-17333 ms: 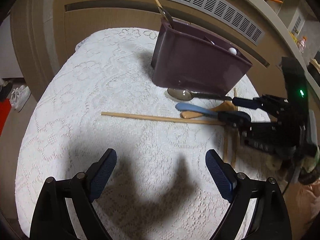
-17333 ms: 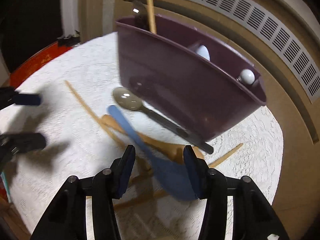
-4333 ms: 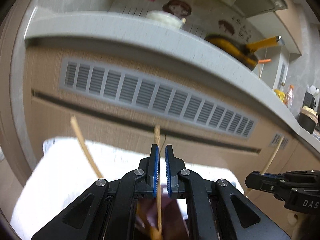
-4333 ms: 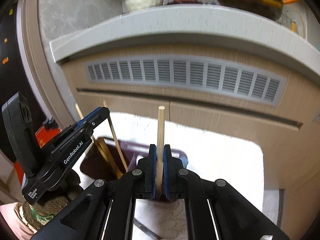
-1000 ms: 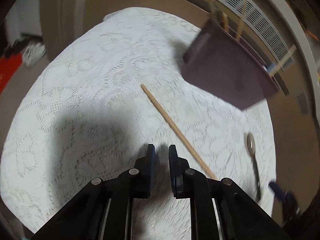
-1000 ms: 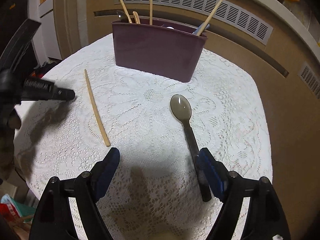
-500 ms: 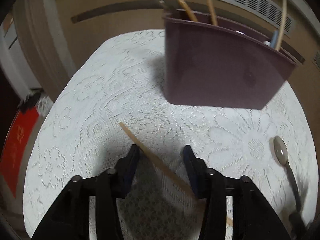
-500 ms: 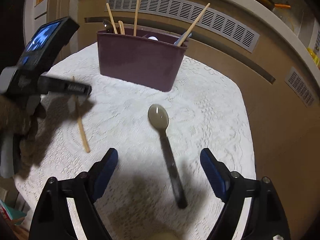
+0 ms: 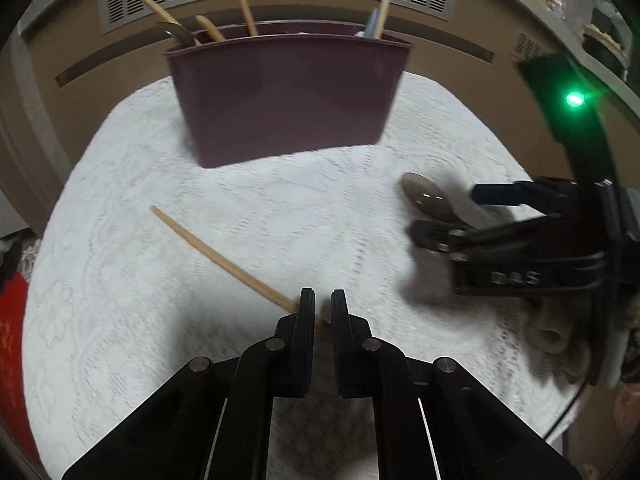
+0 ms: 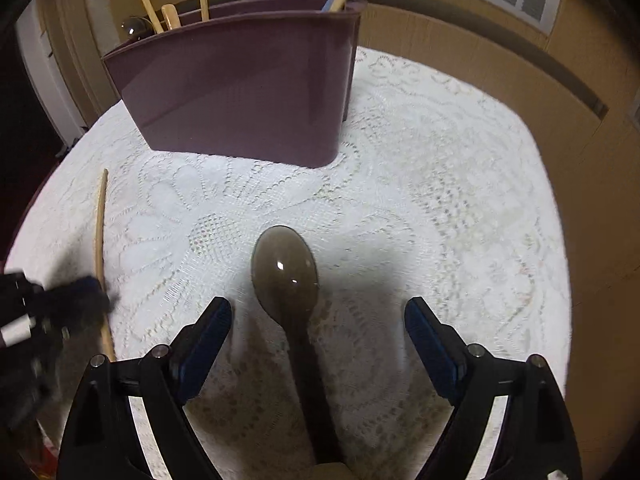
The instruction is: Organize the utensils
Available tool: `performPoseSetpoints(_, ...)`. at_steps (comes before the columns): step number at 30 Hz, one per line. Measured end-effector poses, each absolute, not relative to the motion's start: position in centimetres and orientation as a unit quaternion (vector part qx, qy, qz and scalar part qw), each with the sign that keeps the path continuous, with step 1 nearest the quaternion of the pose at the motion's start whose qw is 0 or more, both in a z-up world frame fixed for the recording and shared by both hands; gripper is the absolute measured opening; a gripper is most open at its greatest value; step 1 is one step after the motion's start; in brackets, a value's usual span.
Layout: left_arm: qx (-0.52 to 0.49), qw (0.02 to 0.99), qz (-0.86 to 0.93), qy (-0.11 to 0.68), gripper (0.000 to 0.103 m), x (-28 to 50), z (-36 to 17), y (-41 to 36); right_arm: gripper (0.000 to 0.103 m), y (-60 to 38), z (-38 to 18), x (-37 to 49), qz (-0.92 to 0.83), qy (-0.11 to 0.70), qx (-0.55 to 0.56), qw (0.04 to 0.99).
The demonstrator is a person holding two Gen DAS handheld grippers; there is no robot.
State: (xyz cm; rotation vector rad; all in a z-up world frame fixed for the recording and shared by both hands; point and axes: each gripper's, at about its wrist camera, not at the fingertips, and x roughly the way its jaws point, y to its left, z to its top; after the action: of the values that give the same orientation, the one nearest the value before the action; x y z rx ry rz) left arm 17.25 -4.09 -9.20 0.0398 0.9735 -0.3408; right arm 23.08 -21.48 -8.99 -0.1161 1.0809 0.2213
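Worktop (image 10: 460, 216) had a white lace cloth (image 9: 132, 296) over it. Maroon utensil holder (image 9: 286, 92) stood upright at the far side, wooden sticks and spoon handles poking out. Right gripper (image 10: 318, 322) hung low with fingers spread wide, straddling the dark spoon (image 10: 286, 270) lying flat on the cloth, pads not touching it. Left gripper (image 9: 322, 310) fingers had just been closing and were pinched onto the near end of the wooden chopstick (image 9: 216, 254), which lay on the cloth in front of the holder.
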Motion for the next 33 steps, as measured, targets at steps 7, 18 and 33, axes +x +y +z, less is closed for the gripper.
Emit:
performPoseSetpoints(7, -0.02, 0.868, -0.154, 0.472, 0.009, 16.3, -8.7, -3.0, 0.073, -20.6, -8.9, 23.2, 0.11, 0.515, -0.06, 0.848)
performPoseSetpoints(18, -0.127, 0.847, -0.096, 0.507, 0.015, 17.4, -9.6, 3.2, 0.066, -20.1, -8.6, 23.2, 0.129, 0.507, -0.068, 0.85)
performPoseSetpoints(33, -0.168, 0.833, -0.065, 0.523, 0.055, 21.0, -8.6, 5.0, 0.031, -21.8, -4.7, 20.5, 0.127, 0.472, -0.07, 0.87)
